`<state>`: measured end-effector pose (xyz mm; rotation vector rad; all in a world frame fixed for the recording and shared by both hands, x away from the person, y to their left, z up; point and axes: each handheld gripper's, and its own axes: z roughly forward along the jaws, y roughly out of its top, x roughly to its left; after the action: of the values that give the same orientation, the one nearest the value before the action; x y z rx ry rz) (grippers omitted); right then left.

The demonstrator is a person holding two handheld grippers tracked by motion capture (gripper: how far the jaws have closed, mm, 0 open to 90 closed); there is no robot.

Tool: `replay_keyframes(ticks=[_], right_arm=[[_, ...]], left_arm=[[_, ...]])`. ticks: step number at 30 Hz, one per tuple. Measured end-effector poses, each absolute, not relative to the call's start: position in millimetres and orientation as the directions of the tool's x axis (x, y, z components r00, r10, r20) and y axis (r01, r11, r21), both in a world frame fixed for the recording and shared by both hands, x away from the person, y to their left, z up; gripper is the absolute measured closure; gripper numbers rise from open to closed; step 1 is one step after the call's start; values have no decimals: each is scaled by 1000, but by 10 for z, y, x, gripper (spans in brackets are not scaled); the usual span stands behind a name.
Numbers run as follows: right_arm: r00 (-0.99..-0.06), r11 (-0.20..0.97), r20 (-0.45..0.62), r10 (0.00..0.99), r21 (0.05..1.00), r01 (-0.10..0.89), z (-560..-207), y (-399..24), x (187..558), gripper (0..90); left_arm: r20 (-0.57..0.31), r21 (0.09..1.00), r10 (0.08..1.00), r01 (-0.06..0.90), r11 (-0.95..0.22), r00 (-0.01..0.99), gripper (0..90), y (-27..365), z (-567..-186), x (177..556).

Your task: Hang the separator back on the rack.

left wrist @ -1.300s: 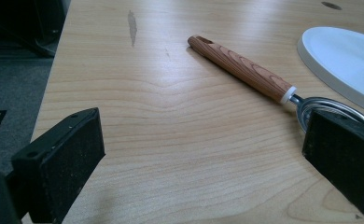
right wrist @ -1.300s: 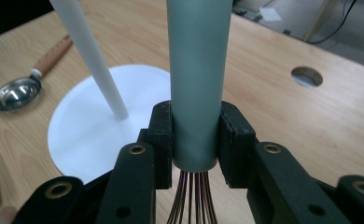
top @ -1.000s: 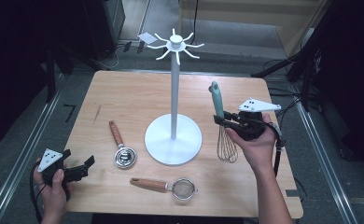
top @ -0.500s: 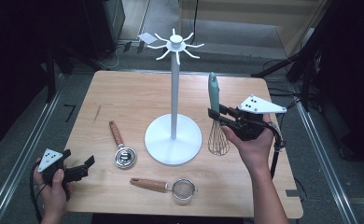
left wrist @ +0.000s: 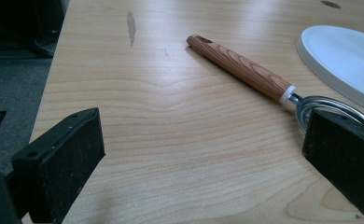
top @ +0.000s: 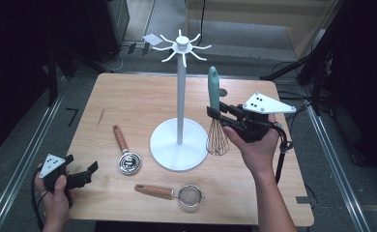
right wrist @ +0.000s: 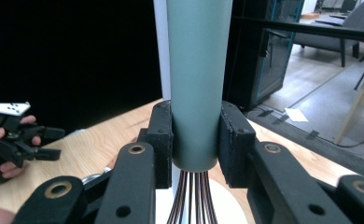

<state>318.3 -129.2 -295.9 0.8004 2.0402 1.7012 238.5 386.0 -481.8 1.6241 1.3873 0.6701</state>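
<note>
Two grippers, three kitchen tools and one rack are here.

At the far left, the left gripper (top: 82,177) sits low by the near corner of the wooden table (top: 128,96). Its jaws stand wide apart with nothing between them. Next comes one measuring scoop (top: 124,152) with a brown wooden handle, lying flat. In the left gripper view the scoop (left wrist: 245,70) lies just ahead of the jaws.

Nearer the front edge lies one small tea strainer (top: 176,193), also with a wooden handle. In the middle stands one white hook stand (top: 180,125) with a round base and a ring of hooks on top.

Just right of the stand is one whisk (top: 214,118) with a pale green handle. The right gripper (top: 214,112) holds it upright, handle up and wires down. In the right gripper view both pads press the bottom of the whisk's handle (right wrist: 196,84).

A second ago the whisk was lower and tipped a bit. Now it is higher and straighter, and closer to the pole. The left gripper, the scoop and the strainer have not moved.
</note>
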Motion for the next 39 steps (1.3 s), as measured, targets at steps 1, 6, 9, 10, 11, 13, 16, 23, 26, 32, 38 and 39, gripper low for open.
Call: replay_keyframes(ticks=[1, 6, 9, 10, 11, 13, 16, 23, 26, 32, 38, 39], right_arm=[[-781, 89, 96, 617, 978, 190, -2940, -1283, 3184, 711], [-788, 62, 100, 607, 983, 173, -2894, -1264, 3180, 711], [-795, 53, 93, 599, 987, 155, -2838, -1225, 3173, 711], [-795, 53, 93, 599, 987, 155, -2838, -1225, 3173, 711], [-799, 47, 89, 594, 988, 145, -2812, -1205, 3166, 711], [-803, 40, 87, 589, 990, 136, -2793, -1192, 3156, 711], [-808, 36, 85, 584, 991, 131, -2772, -1180, 3152, 711], [-819, 38, 95, 566, 989, 142, -2727, -1170, 3196, 711], [-824, 34, 104, 556, 988, 148, -2725, -1167, 3229, 711], [-831, 33, 114, 545, 987, 157, -2723, -1138, 3255, 711], [-834, 34, 123, 537, 985, 167, -2727, -1114, 3274, 711], [-835, 32, 127, 535, 985, 170, -2728, -1111, 3276, 711]], left_arm=[[-135, 870, 963, 493, 2, 233, 0, 3860, -4818, 2385], [-139, 870, 963, 494, 6, 233, 0, 3863, -4819, 2386], [-138, 869, 962, 494, 4, 235, 0, 3864, -4818, 2387], [-139, 869, 962, 494, 4, 235, 0, 3863, -4819, 2387], [-139, 869, 962, 495, 5, 234, 0, 3864, -4819, 2387], [-140, 869, 962, 495, 5, 235, 0, 3864, -4819, 2388], [-140, 869, 961, 495, 5, 237, 0, 3865, -4819, 2388], [-141, 869, 961, 495, 6, 236, 0, 3865, -4819, 2389], [-141, 869, 961, 495, 5, 237, 0, 3865, -4819, 2389], [-140, 868, 962, 496, 5, 235, 0, 3864, -4819, 2390], [-140, 868, 961, 496, 5, 237, 0, 3866, -4819, 2391], [-141, 868, 961, 496, 5, 236, 0, 3866, -4819, 2391]])
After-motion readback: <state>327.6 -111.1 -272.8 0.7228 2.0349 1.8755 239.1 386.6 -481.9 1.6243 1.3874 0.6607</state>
